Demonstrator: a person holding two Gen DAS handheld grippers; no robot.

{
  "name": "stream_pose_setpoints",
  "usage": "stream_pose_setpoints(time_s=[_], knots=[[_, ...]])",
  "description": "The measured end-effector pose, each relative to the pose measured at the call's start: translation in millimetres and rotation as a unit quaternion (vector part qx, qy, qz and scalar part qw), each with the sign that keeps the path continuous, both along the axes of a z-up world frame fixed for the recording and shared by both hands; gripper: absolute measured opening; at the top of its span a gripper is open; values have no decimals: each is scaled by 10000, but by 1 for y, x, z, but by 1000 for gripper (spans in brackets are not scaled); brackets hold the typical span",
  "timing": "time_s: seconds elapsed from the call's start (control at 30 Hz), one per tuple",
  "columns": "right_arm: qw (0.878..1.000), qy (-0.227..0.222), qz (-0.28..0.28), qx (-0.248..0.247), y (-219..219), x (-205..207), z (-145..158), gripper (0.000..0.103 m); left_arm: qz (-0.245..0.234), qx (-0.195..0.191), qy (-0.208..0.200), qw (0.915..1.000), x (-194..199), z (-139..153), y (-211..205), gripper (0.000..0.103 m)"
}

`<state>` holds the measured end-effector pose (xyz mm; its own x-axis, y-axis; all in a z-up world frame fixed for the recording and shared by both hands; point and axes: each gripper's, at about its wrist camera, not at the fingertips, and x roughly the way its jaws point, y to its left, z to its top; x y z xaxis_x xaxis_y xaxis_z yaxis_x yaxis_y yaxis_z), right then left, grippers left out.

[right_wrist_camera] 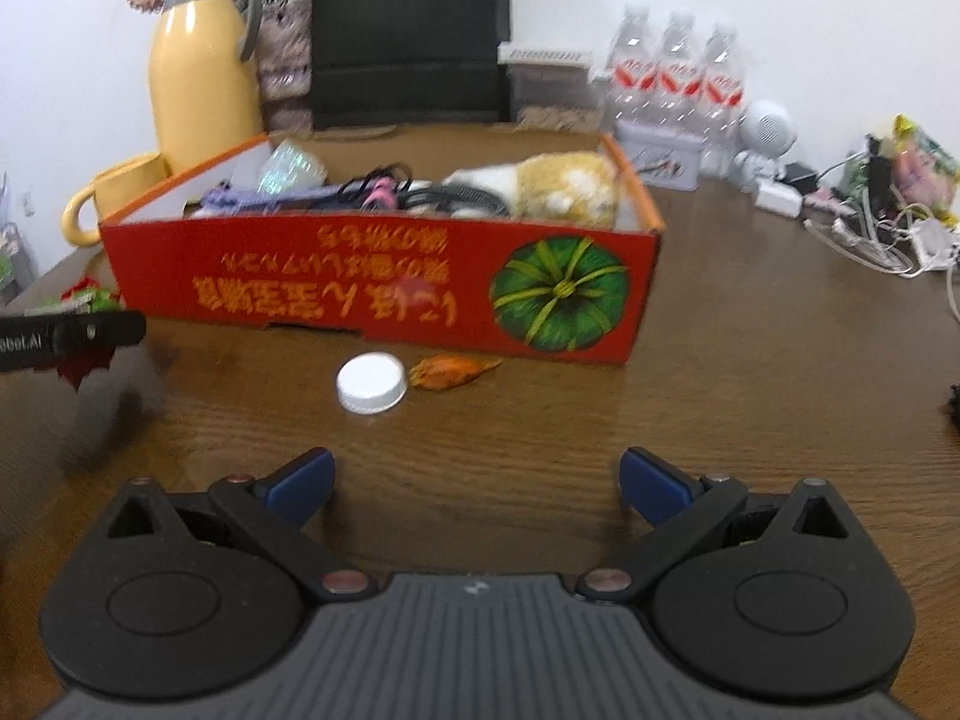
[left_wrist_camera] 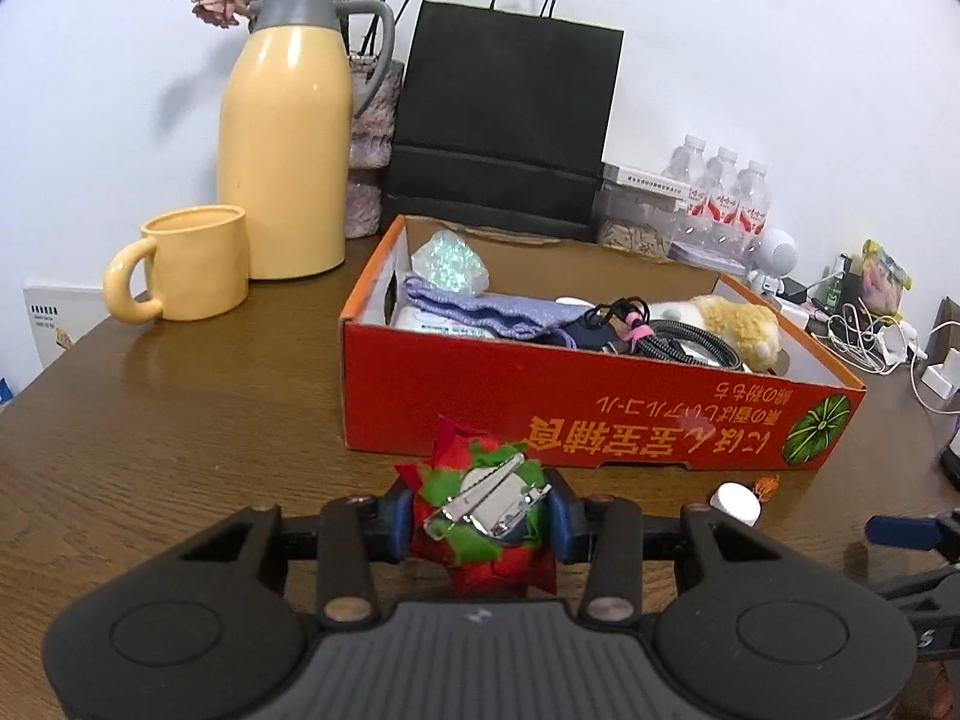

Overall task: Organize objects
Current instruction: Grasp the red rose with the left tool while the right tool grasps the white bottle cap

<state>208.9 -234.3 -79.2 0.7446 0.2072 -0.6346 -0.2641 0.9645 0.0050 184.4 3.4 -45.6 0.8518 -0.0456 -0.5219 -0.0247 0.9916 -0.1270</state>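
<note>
Currently, left wrist view: left gripper fingers clamped on a red-and-green felt ornament, metal clip side facing up, held just above the brown tabletop. Directly ahead, near the ornament: red cardboard box, open-topped, printed text upside down. Inside the box: iridescent wrapped item at the far left corner, lilac cloth pouch, black cords, plush toy at the right end. White bottle cap and small orange piece on the tabletop by the box's near wall, to the right. Behind, well apart: yellow mug, yellow thermos jug, black paper bag, three water bottles.

Right wrist view (slightly blurred): right gripper fingers wide apart, holding nothing, low over the tabletop. Cap and orange piece touching or nearly so, lying between fingers and box front. Ornament at the far left edge, partly hidden behind the left gripper's dark body. Tangle of white cables at the right.
</note>
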Motion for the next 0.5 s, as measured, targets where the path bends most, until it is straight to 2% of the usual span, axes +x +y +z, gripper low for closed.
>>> stream_pose_setpoints(time_s=[0.2,0.3,0.37,0.4,0.5], knots=[[9998,56,177,112,15,2,-2,102,153,-46,-8,9999,1,1,7,41],[9994,-15,339,106,28,2,-1,87,218,-82,40,9997,2,1,9,41],[9990,-74,410,149,36,4,1,74,212,-87,49,9997,2,1,10,41],[9990,-92,412,166,39,6,2,72,205,-79,44,9997,2,1,9,41],[9992,-135,319,210,43,13,4,55,194,-76,44,9998,2,1,9,41]])
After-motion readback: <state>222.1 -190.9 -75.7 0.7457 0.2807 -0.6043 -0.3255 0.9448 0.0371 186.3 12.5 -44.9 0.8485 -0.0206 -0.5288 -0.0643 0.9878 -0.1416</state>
